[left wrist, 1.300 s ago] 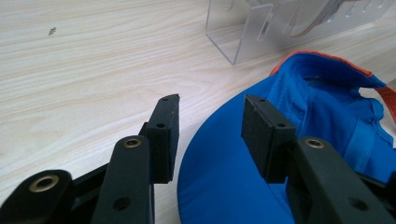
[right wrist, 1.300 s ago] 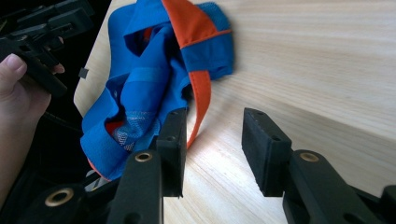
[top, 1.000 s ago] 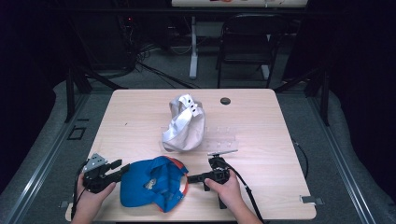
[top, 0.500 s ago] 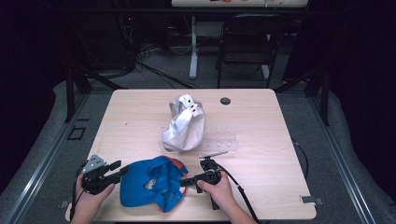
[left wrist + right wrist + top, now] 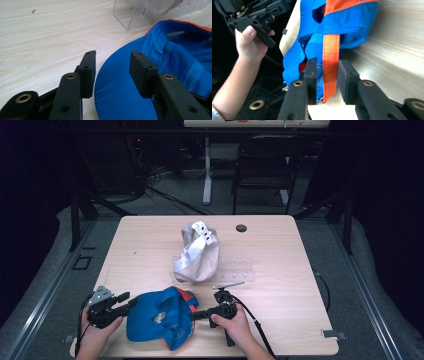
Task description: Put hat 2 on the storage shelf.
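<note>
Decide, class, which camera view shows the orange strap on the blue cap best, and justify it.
The right gripper view: the orange strap runs close up, stitching visible, between the right gripper's just-closing jaws. The high view shows a small orange patch on the blue cap; the left gripper view shows an orange edge.

the left tongs (image 5: 131, 302) are held level in the left hand (image 5: 97, 322), pointed toward the right, jaws standing apart. the right tongs (image 5: 192, 316) are gripped by the right hand (image 5: 231, 322) and aimed toward the left; their jaws have just been closing, with a gap still left between them.
</note>
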Available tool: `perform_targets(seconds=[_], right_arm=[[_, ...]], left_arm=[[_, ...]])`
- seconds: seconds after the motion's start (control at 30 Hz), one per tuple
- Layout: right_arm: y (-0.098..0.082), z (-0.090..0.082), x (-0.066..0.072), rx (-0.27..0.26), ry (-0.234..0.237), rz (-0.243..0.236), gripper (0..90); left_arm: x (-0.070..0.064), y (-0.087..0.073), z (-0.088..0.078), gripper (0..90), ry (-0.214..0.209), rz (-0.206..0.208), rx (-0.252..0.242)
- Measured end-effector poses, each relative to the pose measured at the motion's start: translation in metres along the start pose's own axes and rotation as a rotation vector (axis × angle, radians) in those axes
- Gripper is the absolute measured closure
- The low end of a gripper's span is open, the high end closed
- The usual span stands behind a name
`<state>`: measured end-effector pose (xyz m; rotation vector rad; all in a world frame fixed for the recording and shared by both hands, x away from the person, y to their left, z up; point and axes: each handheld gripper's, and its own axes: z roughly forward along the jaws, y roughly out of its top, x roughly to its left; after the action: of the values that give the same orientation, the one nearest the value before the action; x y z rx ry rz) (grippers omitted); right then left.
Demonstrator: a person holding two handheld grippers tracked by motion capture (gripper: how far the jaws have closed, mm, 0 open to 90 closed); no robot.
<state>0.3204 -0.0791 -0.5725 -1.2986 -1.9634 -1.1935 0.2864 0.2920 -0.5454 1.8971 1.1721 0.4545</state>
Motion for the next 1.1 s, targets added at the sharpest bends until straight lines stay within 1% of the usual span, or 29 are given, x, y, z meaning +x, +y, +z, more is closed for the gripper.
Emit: perform_targets(seconds=[0.07, 0.1, 0.13, 0.17, 0.2, 0.27, 0.3, 0.33, 0.37, 0.4, 0.43, 0.47, 0.53, 0.57, 0.63, 0.67, 0.73, 0.8, 0.83, 0.87, 0.93, 1.0, 1.03, 1.07, 1.1], right_arm=[[0.0, -0.001, -0.001, 0.003, -0.008, 0.001, 76.8], [0.001, -0.002, -0.001, 0.013, -0.014, 0.0, 77.0], [0.001, -0.002, -0.002, 0.003, -0.016, 0.011, 77.4], [0.001, -0.002, -0.002, 0.003, -0.016, 0.011, 77.4], [0.001, -0.003, -0.002, 0.005, -0.016, 0.017, 77.5], [0.002, -0.005, -0.001, 0.008, -0.034, 0.026, 77.6], [0.002, -0.006, -0.001, 0.006, -0.052, 0.029, 77.7], [0.003, -0.008, 0.0, 0.015, -0.089, 0.029, 77.8], [0.002, -0.008, 0.0, 0.002, -0.074, 0.044, 77.8], [0.003, -0.009, 0.001, 0.003, -0.093, 0.049, 77.8], [0.003, -0.01, 0.001, 0.006, -0.1, 0.057, 77.9], [0.003, -0.012, 0.002, 0.004, -0.098, 0.067, 77.9], [0.005, -0.015, 0.003, 0.006, -0.102, 0.072, 77.9], [0.007, -0.018, 0.005, 0.02, -0.12, 0.07, 77.9], [0.008, -0.021, 0.006, 0.008, -0.125, 0.074, 78.0], [0.009, -0.023, 0.007, 0.007, -0.119, 0.085, 78.0], [0.011, -0.028, 0.008, 0.016, -0.121, 0.093, 78.1], [0.014, -0.034, 0.009, 0.029, -0.11, 0.095, 78.2], [0.016, -0.037, 0.01, 0.029, -0.099, 0.111, 78.2], [0.018, -0.041, 0.012, 0.027, -0.088, 0.116, 78.2], [0.023, -0.047, 0.014, 0.044, -0.078, 0.124, 78.2], [0.028, -0.053, 0.018, 0.048, -0.095, 0.124, 78.3], [0.029, -0.055, 0.018, 0.056, -0.087, 0.115, 78.3], [0.031, -0.058, 0.02, 0.051, -0.08, 0.122, 78.3], [0.034, -0.061, 0.021, 0.062, -0.075, 0.119, 78.3]], left_arm=[[0.0, 0.0, 0.0, 56.7, 0.0, -0.001, 0.0], [0.0, 0.0, 0.0, 56.8, 0.0, 0.0, 0.002], [0.001, 0.0, 0.0, 56.7, 0.001, 0.001, 0.007], [0.0, 0.0, 0.001, 56.7, 0.005, -0.002, -0.007], [0.001, 0.0, 0.0, 56.8, 0.005, 0.001, 0.001], [0.001, 0.0, 0.0, 56.8, 0.005, -0.004, -0.005], [0.001, 0.0, 0.0, 56.7, 0.005, -0.004, -0.005], [0.001, 0.0, 0.0, 56.7, 0.004, 0.0, 0.002], [0.0, 0.0, 0.0, 56.7, 0.007, 0.0, -0.005], [0.0, 0.0, 0.0, 56.8, 0.008, 0.0, -0.005], [0.0, 0.0, 0.0, 56.7, 0.008, 0.0, -0.006], [0.001, 0.0, -0.001, 56.8, 0.005, 0.003, 0.007], [0.001, 0.0, -0.001, 56.7, 0.007, 0.002, 0.006], [0.001, 0.0, 0.0, 56.8, 0.011, -0.002, -0.007], [0.001, 0.0, 0.0, 56.8, 0.011, -0.001, 0.0], [0.001, 0.0, 0.0, 56.7, 0.014, -0.001, 0.002], [0.001, 0.0, 0.0, 56.7, 0.013, -0.001, -0.003], [0.001, 0.0, 0.0, 56.7, 0.014, -0.001, -0.002], [0.001, 0.0, 0.0, 56.7, 0.014, 0.0, -0.001], [0.001, 0.0, 0.0, 56.8, 0.014, 0.0, -0.001], [0.001, 0.0, 0.0, 56.8, 0.014, 0.0, -0.001], [0.001, 0.0, 0.0, 56.7, 0.015, 0.001, -0.001], [0.001, 0.0, -0.001, 56.8, 0.013, 0.002, 0.004], [0.001, 0.0, 0.0, 56.8, 0.015, 0.002, -0.001], [0.001, 0.0, 0.0, 56.8, 0.013, 0.001, -0.001]])
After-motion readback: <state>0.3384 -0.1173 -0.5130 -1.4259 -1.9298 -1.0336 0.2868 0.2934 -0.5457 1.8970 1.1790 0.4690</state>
